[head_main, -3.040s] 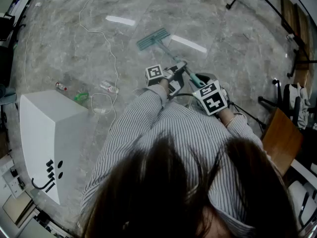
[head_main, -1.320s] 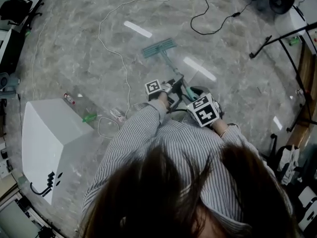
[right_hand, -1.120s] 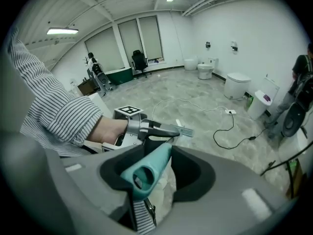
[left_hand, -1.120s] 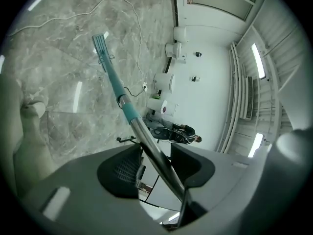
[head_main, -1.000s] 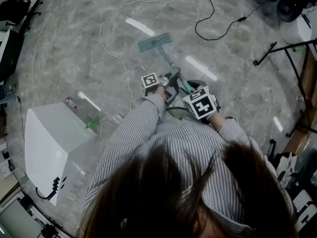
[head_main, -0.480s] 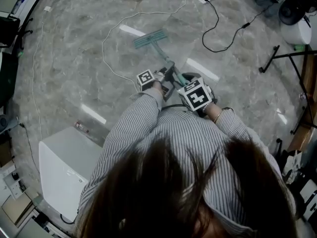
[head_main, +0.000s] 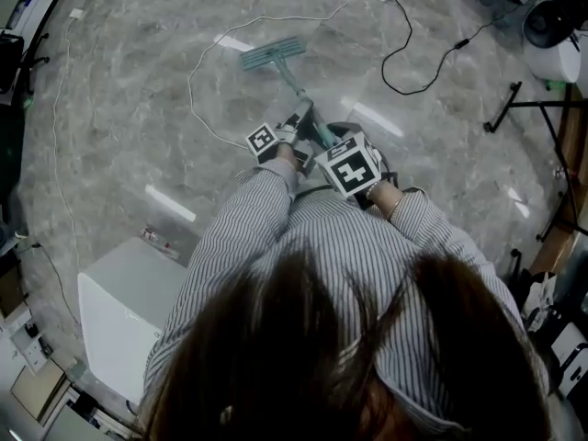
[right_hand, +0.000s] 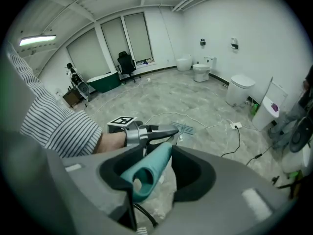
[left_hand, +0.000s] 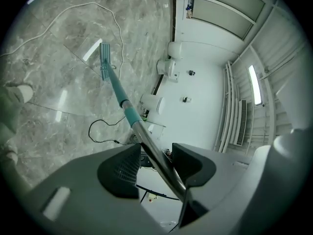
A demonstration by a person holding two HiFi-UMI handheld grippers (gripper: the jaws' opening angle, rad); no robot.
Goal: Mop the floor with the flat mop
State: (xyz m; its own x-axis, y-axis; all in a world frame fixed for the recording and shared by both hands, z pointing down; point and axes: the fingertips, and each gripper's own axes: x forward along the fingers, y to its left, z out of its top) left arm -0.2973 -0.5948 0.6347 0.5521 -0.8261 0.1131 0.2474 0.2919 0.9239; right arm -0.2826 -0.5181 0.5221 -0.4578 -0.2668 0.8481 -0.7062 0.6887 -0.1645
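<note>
Left gripper (left_hand: 159,163) clamped on flat mop (left_hand: 128,112) shaft | right gripper (right_hand: 155,173) clamped on its teal grip end (right_hand: 146,173) | mop head (head_main: 272,52) has slid outward, now near white cable (head_main: 197,108) | stroke advancing; likely mid-pass.

Perhaps a test lab: toilet (right_hand: 201,72), office chair (right_hand: 126,62), cables (right_hand: 239,138).

White box (head_main: 119,324) partly behind sleeve (head_main: 234,246), small floor item (head_main: 158,240) unidentifiable, stand (head_main: 542,107) cut off
</note>
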